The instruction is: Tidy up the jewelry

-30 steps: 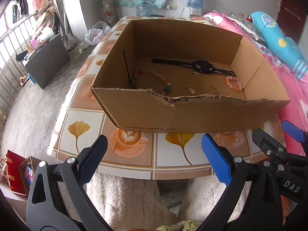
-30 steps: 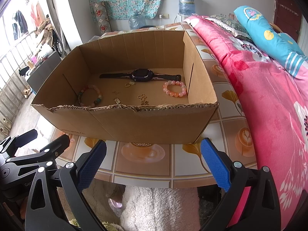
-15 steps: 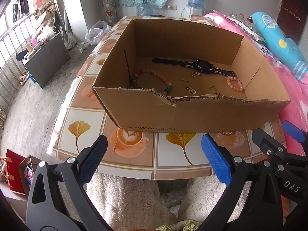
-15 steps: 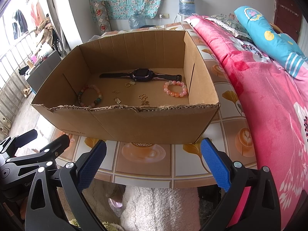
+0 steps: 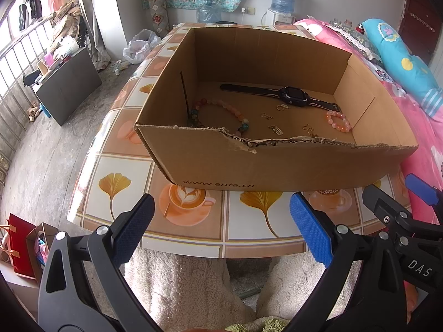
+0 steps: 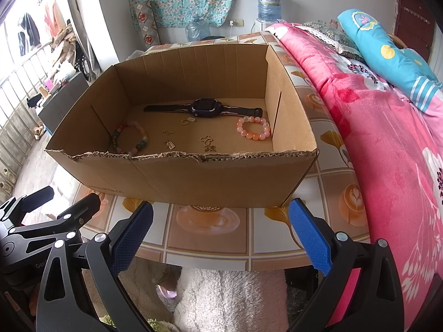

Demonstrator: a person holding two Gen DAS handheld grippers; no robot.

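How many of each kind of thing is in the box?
Watch: 1
Bead bracelets, pink and multicolour: 2
Small gold charms: 4
Total in the cardboard box: 7

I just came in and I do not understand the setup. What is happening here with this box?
A person holds two grippers, the left gripper and the right gripper, both open and empty, short of the cardboard box on the tiled table. Inside the box lie a black watch, a pink bead bracelet, a mixed-colour bead bracelet and several small gold charms. Nothing is picked up yet.
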